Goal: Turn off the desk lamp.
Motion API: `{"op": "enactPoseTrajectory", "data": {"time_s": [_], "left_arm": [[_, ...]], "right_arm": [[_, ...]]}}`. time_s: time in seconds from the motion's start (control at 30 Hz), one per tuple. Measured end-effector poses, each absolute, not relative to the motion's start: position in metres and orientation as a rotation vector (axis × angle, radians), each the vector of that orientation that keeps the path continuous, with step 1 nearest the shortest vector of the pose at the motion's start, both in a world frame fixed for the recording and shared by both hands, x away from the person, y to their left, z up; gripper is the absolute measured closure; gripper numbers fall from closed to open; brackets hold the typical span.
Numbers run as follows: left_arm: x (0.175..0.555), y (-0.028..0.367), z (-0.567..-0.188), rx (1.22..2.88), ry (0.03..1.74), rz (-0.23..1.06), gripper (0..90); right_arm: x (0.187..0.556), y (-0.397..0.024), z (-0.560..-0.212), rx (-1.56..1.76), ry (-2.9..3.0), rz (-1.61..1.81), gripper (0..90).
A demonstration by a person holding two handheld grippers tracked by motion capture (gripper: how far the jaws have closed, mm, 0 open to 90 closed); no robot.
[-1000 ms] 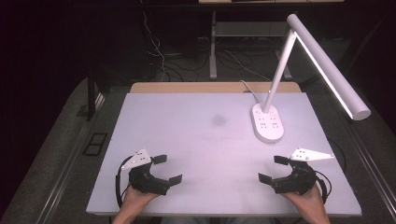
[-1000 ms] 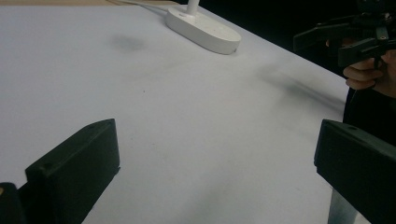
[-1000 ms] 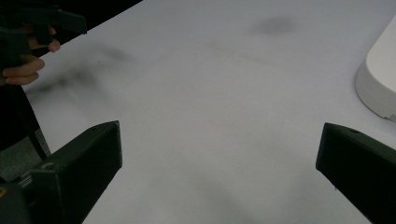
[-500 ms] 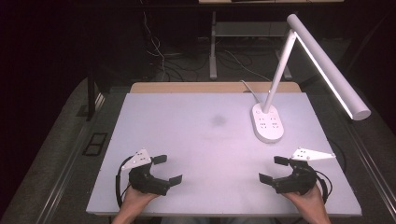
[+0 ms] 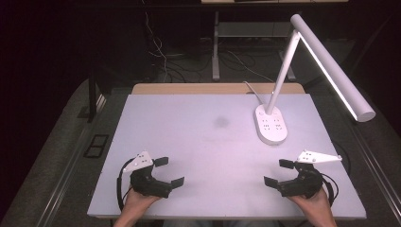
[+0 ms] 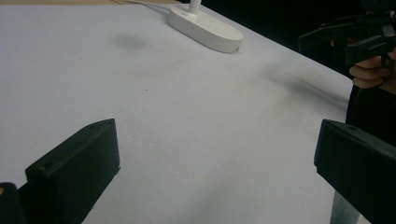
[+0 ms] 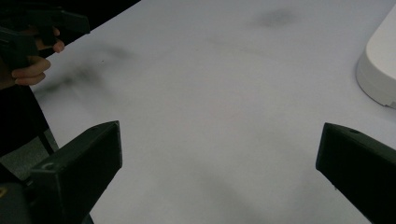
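Two hand-held grippers, jaws apart, over the near edge of a white table.

Left gripper [image 5: 169,171]: near left of the table [image 5: 198,142], jaws spread wide, holding nothing. Right gripper [image 5: 279,172]: near right, jaws likewise spread, nothing between them; well apart from the left one. Desk lamp [image 5: 271,124]: white oval base at far right of the table, beyond the right gripper, stem rising to a lit bar. Faint dark smudge [image 5: 221,122]: table's far middle, left of the lamp base.
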State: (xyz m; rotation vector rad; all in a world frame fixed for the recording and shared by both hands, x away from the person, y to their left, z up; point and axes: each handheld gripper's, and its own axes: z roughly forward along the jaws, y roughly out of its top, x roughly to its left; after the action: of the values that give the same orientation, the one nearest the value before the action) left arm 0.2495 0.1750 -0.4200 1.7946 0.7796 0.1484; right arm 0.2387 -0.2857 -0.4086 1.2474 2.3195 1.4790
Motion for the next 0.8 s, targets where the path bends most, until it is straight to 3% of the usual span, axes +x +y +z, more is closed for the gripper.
{"op": "enactPoseTrajectory", "data": {"time_s": [0.8], "left_arm": [[0.250, 0.175, -0.421, 1.792, 0.790, 0.146, 0.0]], "right_arm": [[0.250, -0.294, -0.390, 1.276, 2.357, 1.422, 0.4]]}}
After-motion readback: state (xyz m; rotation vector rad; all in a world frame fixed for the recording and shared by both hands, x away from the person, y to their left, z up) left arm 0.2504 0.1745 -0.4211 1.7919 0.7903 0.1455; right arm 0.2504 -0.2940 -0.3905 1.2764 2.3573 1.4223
